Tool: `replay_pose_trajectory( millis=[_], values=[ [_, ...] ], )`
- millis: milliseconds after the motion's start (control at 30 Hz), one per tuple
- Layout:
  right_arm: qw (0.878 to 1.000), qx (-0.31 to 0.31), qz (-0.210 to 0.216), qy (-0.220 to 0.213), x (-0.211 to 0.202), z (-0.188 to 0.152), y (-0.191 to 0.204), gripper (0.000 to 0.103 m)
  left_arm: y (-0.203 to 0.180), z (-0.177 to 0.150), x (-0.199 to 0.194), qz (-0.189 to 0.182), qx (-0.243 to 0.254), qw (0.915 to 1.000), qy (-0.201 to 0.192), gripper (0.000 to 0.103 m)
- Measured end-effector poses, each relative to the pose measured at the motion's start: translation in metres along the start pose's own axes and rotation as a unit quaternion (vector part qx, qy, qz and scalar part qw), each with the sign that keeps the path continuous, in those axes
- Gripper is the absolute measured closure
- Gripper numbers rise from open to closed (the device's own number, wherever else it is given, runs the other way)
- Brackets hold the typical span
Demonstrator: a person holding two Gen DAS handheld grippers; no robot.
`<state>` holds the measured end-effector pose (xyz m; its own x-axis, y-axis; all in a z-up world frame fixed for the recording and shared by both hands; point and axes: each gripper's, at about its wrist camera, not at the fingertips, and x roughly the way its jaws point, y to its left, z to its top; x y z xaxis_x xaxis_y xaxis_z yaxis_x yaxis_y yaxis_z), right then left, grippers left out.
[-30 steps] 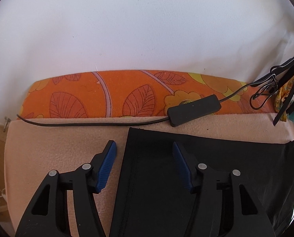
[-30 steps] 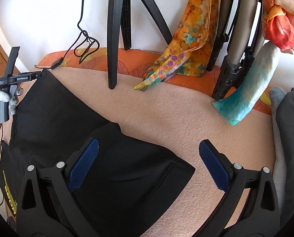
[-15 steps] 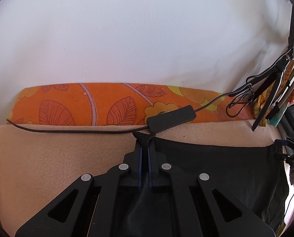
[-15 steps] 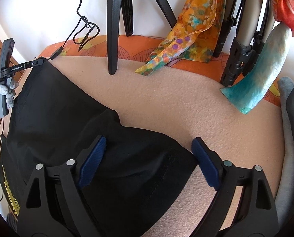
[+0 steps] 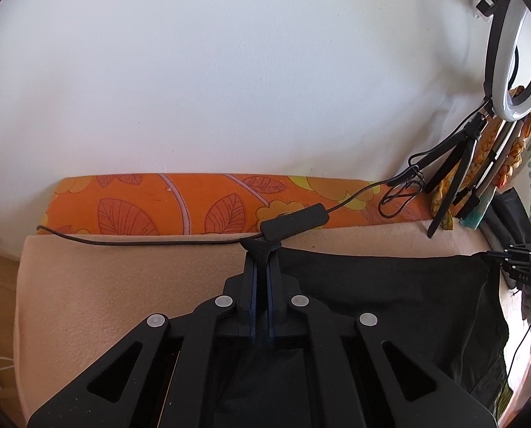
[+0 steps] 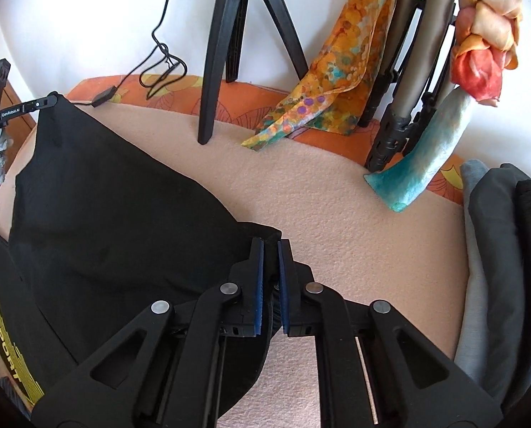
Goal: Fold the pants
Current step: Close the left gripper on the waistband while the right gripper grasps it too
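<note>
Black pants [image 6: 115, 214] with yellow lettering lie on a peach blanket [image 6: 337, 214]. They also show in the left wrist view [image 5: 390, 303]. My left gripper [image 5: 261, 255] is shut on one far corner of the pants, lifting it a little; it shows at the left in the right wrist view [image 6: 47, 101]. My right gripper [image 6: 269, 246] is shut on the other corner of the same edge; it shows at the right in the left wrist view [image 5: 494, 255]. The cloth hangs taut between them.
A black cable with an inline box [image 5: 294, 222] lies along the orange flowered cushion [image 5: 158, 207] by the white wall. A ring light tripod [image 6: 226, 53], hanging scarves [image 6: 329, 64] and a second stand [image 6: 401, 107] stand behind. Grey folded clothes [image 6: 497, 267] lie at the right.
Both grippers were open over the pants' corners a second ago. The left shut first, then the right. Both have raised the edge slightly.
</note>
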<state>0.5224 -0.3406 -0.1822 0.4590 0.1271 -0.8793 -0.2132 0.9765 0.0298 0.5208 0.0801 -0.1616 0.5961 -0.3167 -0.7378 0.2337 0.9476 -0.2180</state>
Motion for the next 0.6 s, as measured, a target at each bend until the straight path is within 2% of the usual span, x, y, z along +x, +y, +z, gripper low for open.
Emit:
replay_pose_trajectory(
  millis=[300, 600],
  values=[
    [0.998, -0.022, -0.002, -0.059, -0.08, -0.014, 0.027, 0.096, 0.005, -0.018, -0.081, 0.008, 0.006, 0.9991, -0.042, 0.1],
    [0.994, -0.047, -0.008, -0.098, -0.164, -0.057, 0.069, 0.096, 0.0, -0.07, -0.172, 0.005, 0.013, 0.9966, -0.082, 0.1]
  ],
)
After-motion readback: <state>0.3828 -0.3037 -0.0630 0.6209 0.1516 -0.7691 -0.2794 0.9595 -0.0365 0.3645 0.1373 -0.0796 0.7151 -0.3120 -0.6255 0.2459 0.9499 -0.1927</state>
